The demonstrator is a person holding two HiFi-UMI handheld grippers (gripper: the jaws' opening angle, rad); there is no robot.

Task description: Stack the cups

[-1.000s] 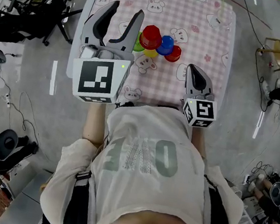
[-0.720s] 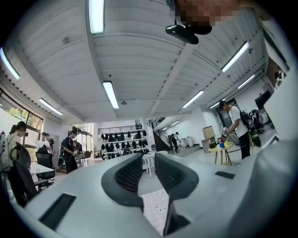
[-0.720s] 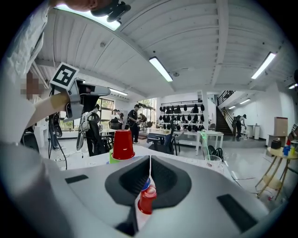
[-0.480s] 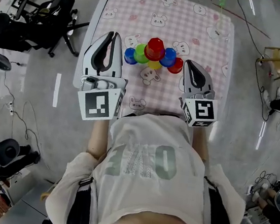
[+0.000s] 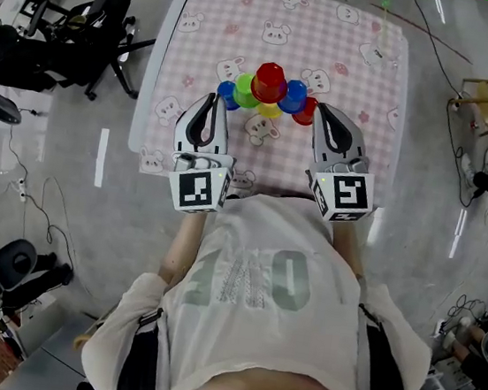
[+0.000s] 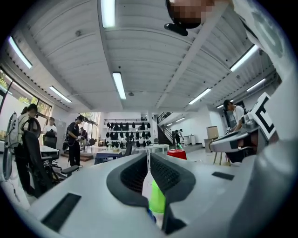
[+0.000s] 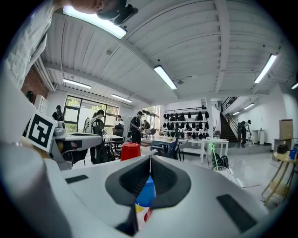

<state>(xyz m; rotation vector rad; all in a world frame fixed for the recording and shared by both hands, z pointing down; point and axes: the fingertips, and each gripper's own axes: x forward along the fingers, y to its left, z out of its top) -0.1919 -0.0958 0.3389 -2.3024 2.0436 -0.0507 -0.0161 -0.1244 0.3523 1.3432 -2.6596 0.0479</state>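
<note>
The left gripper [image 5: 212, 101] and right gripper [image 5: 324, 111] flank the cups [image 5: 269, 90] on the table [image 5: 366, 81]. The left jaws have just closed with nothing between them, and the right jaws are together, empty.

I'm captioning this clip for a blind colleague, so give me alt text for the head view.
Seen from above, a person holds the left gripper and right gripper, both shut and empty, either side of a cluster of coloured cups topped by a red cup. The cups sit on a table under a pink checked, bunny-printed cloth.
</note>
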